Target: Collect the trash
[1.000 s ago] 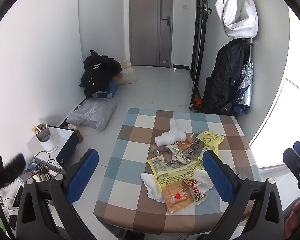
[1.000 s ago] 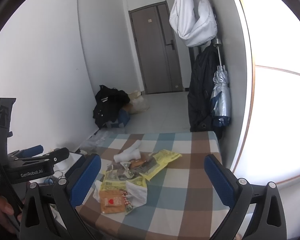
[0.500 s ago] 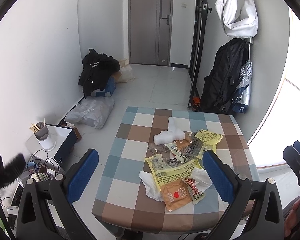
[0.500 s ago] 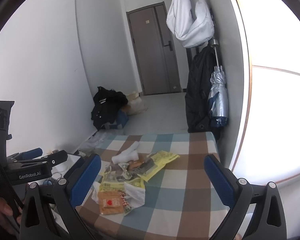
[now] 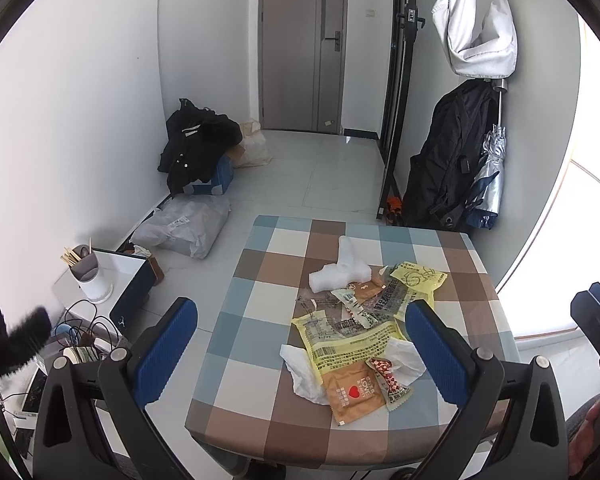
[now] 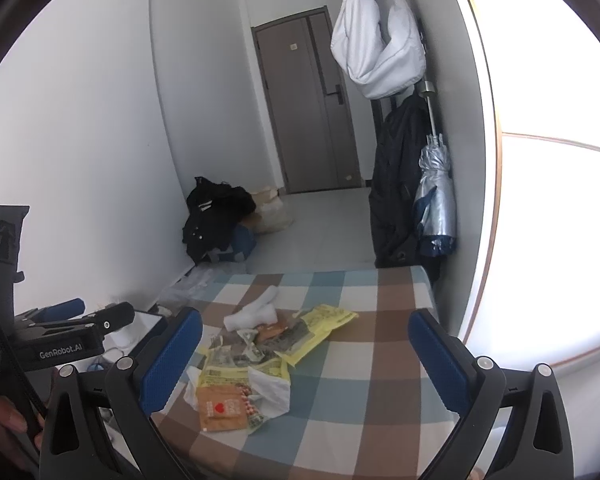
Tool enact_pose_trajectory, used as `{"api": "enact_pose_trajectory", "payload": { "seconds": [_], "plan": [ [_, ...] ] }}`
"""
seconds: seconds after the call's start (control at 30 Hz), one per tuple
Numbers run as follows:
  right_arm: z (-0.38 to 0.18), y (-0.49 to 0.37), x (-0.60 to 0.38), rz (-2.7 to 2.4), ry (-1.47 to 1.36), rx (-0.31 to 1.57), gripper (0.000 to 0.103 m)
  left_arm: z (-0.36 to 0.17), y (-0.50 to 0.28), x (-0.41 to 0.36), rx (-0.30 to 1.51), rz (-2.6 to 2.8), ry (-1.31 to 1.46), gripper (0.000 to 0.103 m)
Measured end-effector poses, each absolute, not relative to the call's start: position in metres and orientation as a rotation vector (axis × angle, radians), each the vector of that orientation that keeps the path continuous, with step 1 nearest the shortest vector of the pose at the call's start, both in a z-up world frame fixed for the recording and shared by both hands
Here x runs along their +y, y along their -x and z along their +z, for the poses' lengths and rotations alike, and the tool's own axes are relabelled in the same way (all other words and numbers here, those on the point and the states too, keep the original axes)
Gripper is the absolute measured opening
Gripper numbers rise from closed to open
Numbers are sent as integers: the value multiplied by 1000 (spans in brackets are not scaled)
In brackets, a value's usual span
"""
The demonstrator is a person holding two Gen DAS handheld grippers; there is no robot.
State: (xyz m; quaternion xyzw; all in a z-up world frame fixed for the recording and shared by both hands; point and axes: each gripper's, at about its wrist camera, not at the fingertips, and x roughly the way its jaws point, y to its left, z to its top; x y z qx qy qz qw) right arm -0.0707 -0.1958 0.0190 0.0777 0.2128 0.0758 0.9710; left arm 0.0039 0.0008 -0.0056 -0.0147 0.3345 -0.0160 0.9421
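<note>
A heap of trash lies on the checked table (image 5: 252, 300) (image 6: 380, 344): yellow wrappers (image 5: 348, 340) (image 6: 320, 322), an orange packet with a red heart (image 5: 352, 394) (image 6: 220, 404), crumpled white tissue (image 5: 304, 372) (image 6: 274, 390) and a white foam piece (image 5: 340, 272) (image 6: 256, 312). My left gripper (image 5: 300, 352) hangs open above the table's near left part, nothing between its blue pads. My right gripper (image 6: 304, 360) is open too, held above the table's near edge with the heap to its lower left. Each gripper shows at the edge of the other's view.
On the floor to the left are a low white stand (image 5: 116, 276) with a cup of sticks (image 5: 86, 272), cables, a grey plastic bag (image 5: 184, 228) and black clothing (image 5: 196, 144). Coats and a folded umbrella (image 5: 488, 172) hang beyond the table. A grey door (image 5: 300, 44) is at the back.
Both grippers have drawn back and risen slightly, so the table and trash sit a little lower and smaller in view. Both stay open. The trash has not moved.
</note>
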Motion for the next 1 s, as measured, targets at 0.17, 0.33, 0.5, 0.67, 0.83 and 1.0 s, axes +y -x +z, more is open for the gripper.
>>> {"api": "enact_pose_trajectory", "payload": {
  "seconds": [0.17,0.33,0.5,0.67,0.83,1.0],
  "plan": [
    [19,71,-196,156,-159,431,103,-7,-5,0,689,-38,35,102],
    [19,70,-195,165,-167,439,103,-8,-5,-1,695,-48,32,102],
    [21,69,-198,231,-216,432,103,-9,-5,0,712,-50,41,102],
    [15,61,-196,234,-214,461,103,-13,-12,4,746,-59,70,102],
    [3,43,-194,226,-208,532,103,-23,-22,13,809,-72,123,102],
    [-23,10,-186,260,-239,691,103,-36,-37,24,901,-80,218,102]
  ]
}}
